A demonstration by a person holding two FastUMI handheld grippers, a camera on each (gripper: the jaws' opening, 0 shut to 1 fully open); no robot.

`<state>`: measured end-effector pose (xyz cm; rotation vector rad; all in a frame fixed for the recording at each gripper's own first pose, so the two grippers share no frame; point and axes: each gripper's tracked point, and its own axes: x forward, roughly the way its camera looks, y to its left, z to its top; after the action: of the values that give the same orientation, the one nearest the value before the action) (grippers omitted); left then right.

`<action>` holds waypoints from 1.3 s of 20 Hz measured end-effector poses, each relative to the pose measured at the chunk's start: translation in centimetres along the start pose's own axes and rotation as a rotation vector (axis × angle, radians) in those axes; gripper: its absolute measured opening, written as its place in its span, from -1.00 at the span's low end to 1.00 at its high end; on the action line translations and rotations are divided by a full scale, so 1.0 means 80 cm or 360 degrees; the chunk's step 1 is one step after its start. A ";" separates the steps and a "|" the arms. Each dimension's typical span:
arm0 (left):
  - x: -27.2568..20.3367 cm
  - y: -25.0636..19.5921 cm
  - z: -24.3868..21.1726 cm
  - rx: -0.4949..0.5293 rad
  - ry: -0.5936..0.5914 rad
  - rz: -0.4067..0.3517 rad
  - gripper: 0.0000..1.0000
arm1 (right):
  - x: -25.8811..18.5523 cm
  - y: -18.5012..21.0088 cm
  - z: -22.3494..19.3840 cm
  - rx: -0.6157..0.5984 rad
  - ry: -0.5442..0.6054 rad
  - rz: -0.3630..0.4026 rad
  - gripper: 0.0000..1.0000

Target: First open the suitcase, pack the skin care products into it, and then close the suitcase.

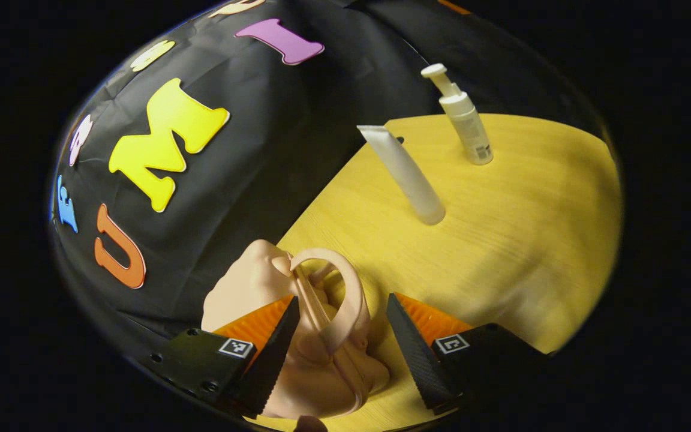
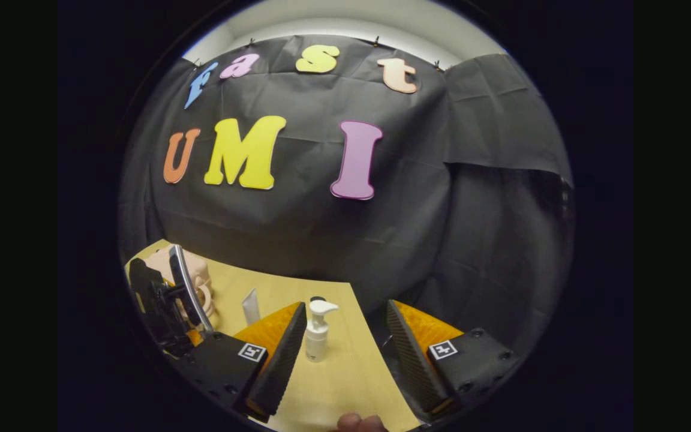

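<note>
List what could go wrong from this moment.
The left tool stands open around the pink suitcase's handle; closing off-centre, it could slip off the thin loop. The tube and pump bottle stand upright on the table, so a swinging lid or tool could topple them.

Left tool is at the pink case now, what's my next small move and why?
Probably ease the left tool forward and close it on the looped handle of the small pink suitcase. Its fingers stand open on either side of the handle, the case looks closed, and the white tube and white pump bottle stand unpacked.
</note>
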<state>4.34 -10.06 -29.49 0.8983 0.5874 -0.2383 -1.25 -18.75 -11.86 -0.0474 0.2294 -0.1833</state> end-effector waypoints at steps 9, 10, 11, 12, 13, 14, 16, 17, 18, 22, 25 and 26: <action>0.031 -0.004 -0.004 0.0037 0.0153 0.0004 0.02 | 0.022 -0.006 -0.024 0.0009 0.0030 0.0067 0.56; 0.032 -0.007 -0.006 0.0033 0.0184 -0.0001 -0.13 | 0.023 -0.004 -0.024 0.0008 0.0029 0.0090 0.60; 0.034 -0.008 -0.008 0.0028 0.0203 0.0006 -0.24 | 0.024 -0.002 -0.017 0.0003 0.0008 0.0115 0.60; 0.035 -0.008 -0.007 0.0022 0.0215 0.0018 -0.30 | 0.023 -0.002 -0.009 -0.0004 -0.0019 0.0132 0.60; 0.036 -0.008 -0.007 0.0014 0.0232 0.0032 -0.30 | 0.024 0.000 -0.003 -0.0011 -0.0040 0.0153 0.56; 0.037 -0.010 -0.008 0.0014 0.0253 0.0037 -0.34 | 0.026 0.001 -0.003 -0.0021 -0.0046 0.0169 0.59; 0.038 -0.009 -0.005 0.0031 0.0253 0.0029 -0.43 | 0.026 -0.001 0.001 -0.0030 -0.0054 0.0174 0.59; 0.036 -0.010 -0.002 0.0033 0.0240 0.0015 -0.48 | 0.023 -0.006 0.007 -0.0020 -0.0068 0.0156 0.60; 0.035 -0.011 0.000 0.0037 0.0236 -0.0016 -0.58 | 0.021 -0.011 0.008 -0.0005 -0.0074 0.0139 0.55; 0.021 0.000 0.013 0.0024 0.0193 -0.0062 -0.78 | 0.012 -0.008 0.006 -0.0012 -0.0065 0.0105 0.59; 0.004 0.020 0.022 -0.0031 0.0162 -0.0036 -0.88 | 0.003 0.000 0.023 -0.0010 -0.0105 0.0090 0.59; -0.004 0.031 0.021 -0.0070 0.0150 -0.0026 -0.91 | 0.000 0.005 0.026 -0.0020 -0.0117 0.0088 0.59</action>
<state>5.79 -9.89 -26.81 0.8657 0.6854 -0.1980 -0.71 -18.34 -9.85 -0.0603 0.1584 -0.1250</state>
